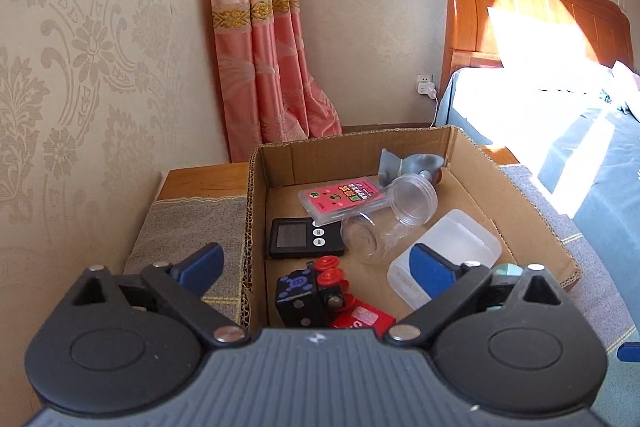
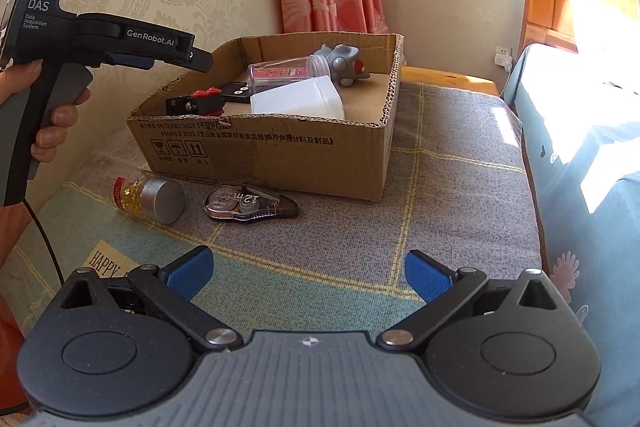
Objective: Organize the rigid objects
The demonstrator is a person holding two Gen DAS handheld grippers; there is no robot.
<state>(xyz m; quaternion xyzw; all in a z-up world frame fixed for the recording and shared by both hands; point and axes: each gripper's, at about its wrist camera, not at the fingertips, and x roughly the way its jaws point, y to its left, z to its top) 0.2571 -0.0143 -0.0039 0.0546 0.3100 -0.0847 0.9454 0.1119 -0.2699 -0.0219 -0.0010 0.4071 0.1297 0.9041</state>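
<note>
The left gripper (image 1: 316, 263) is held over the near left corner of the box (image 2: 260, 151), its jaws spread wide and nothing between them. The right gripper (image 2: 308, 275) is also spread wide and empty, low in the frame of the right wrist view, above the cloth (image 2: 440, 195).

Inside the box are seen a toy train (image 1: 316, 291), a black scale (image 1: 304, 237), a clear jar (image 1: 384, 215), a pink card (image 1: 340, 199), a white tub (image 1: 452, 255) and a grey toy (image 1: 412, 165). Two things are left outside, at lower left of the right wrist view: a pill bottle (image 2: 148, 195) and a tape roller (image 2: 250, 205), both lying on the cloth just before the box's front wall.

The next pickup is probably one of these. The bottle lies on its side, its long axis running from upper left to lower right, its grey cap turned toward the lower right; it should be taken across its body, not along it, since it can roll. The roller lies flat, its long axis nearly level across the frame, its narrow tip pointing right; a grip across its thin edges is advised. Whether the bottle touches the wall cannot quite be told.
</note>
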